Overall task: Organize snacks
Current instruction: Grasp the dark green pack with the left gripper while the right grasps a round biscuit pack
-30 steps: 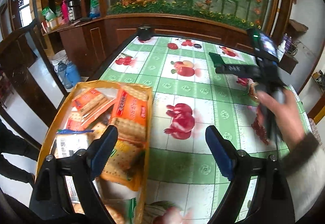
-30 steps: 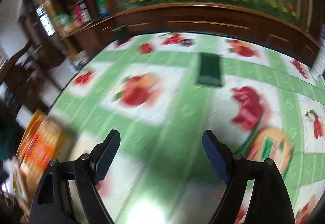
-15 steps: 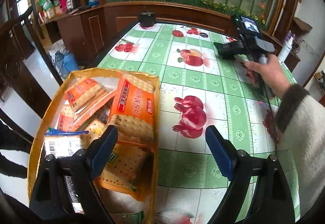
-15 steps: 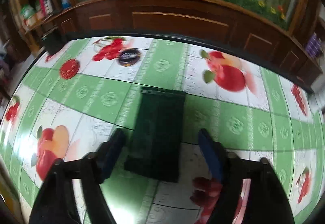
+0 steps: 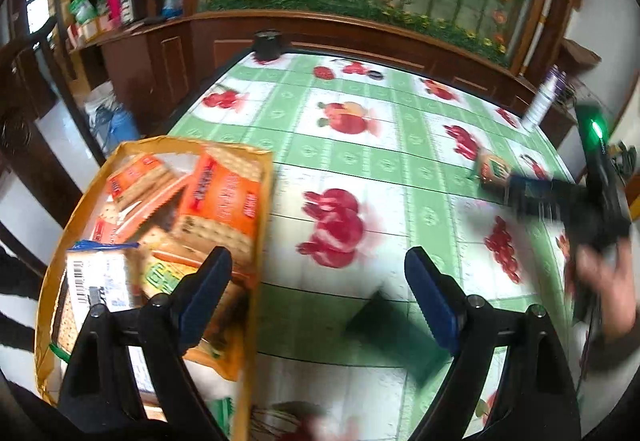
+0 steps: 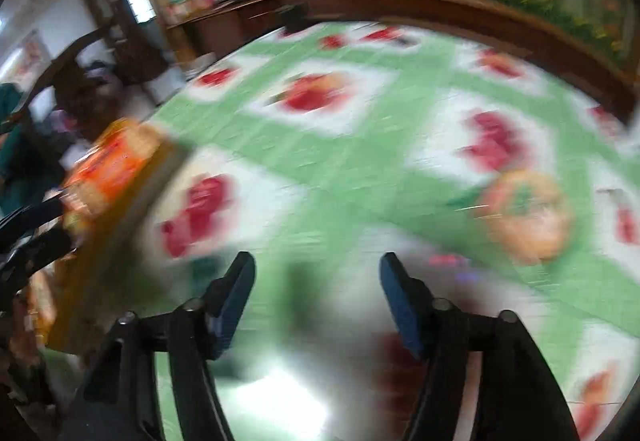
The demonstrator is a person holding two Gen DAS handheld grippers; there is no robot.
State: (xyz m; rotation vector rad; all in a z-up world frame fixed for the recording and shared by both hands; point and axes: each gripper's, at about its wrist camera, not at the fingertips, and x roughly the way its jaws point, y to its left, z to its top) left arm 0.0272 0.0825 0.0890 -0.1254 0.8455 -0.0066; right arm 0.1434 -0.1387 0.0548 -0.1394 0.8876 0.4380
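Observation:
A yellow basket (image 5: 256, 201) full of orange cracker packets (image 5: 220, 201) sits at the table's left edge. My left gripper (image 5: 318, 297) is open above the table, its left finger over the basket's right side. A dark green packet (image 5: 392, 333), blurred, lies on the table between the left gripper's fingers. A round orange-and-green snack (image 5: 493, 170) lies at the right, also in the right wrist view (image 6: 524, 217). My right gripper (image 6: 316, 297) is open with nothing clearly between its fingers; the view is blurred. In the left wrist view it shows at the right (image 5: 532, 197).
The table (image 5: 360, 157) has a green-and-white fruit-print cloth. A black round object (image 5: 267, 43) stands at the far edge and a white bottle (image 5: 540, 101) at the far right. A wooden cabinet with flowers runs behind. The basket also shows in the right wrist view (image 6: 120, 169).
The dark green packet has moved from the far side of the table to a spot between my left gripper's fingers. My right gripper has swung from there to the right side.

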